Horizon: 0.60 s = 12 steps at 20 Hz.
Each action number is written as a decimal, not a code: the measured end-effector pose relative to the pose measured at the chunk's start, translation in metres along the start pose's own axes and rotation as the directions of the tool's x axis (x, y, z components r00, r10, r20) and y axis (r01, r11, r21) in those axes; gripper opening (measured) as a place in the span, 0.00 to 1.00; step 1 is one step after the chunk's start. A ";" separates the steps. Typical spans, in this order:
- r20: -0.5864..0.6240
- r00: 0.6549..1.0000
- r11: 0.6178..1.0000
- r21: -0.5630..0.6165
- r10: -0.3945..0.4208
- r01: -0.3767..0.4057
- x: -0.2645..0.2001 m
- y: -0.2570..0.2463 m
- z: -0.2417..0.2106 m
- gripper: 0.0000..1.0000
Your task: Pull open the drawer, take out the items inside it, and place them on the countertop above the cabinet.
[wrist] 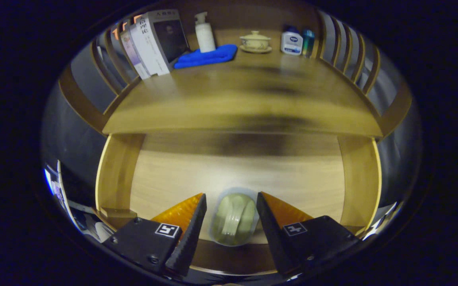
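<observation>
Right, your gripper (231,198) has jaws spread over the open drawer (237,174); green spoon (235,218) lies between them, long axis along the fingers.

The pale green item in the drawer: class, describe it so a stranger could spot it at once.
Below the wooden countertop, the drawer stands open. The pale green item lies at its near end, between the open gripper's fingers, the sole thing on the light drawer floor.

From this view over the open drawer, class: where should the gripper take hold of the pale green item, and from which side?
Probably from above, fingers closing across the pale green item on its left and right flanks. It lies flat on the drawer floor between the open gripper fingers, so its sides look the easiest part to reach.
</observation>
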State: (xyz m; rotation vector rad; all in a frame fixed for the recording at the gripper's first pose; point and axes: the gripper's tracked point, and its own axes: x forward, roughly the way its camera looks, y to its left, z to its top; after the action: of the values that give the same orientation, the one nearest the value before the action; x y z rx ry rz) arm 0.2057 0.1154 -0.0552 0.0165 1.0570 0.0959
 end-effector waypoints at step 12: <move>-0.058 0.996 0.998 0.005 -0.067 0.068 0.025 -0.013 -0.025 0.30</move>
State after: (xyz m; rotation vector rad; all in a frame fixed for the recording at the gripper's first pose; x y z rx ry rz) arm 0.1976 0.1037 -0.0901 -0.0157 1.1148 0.0318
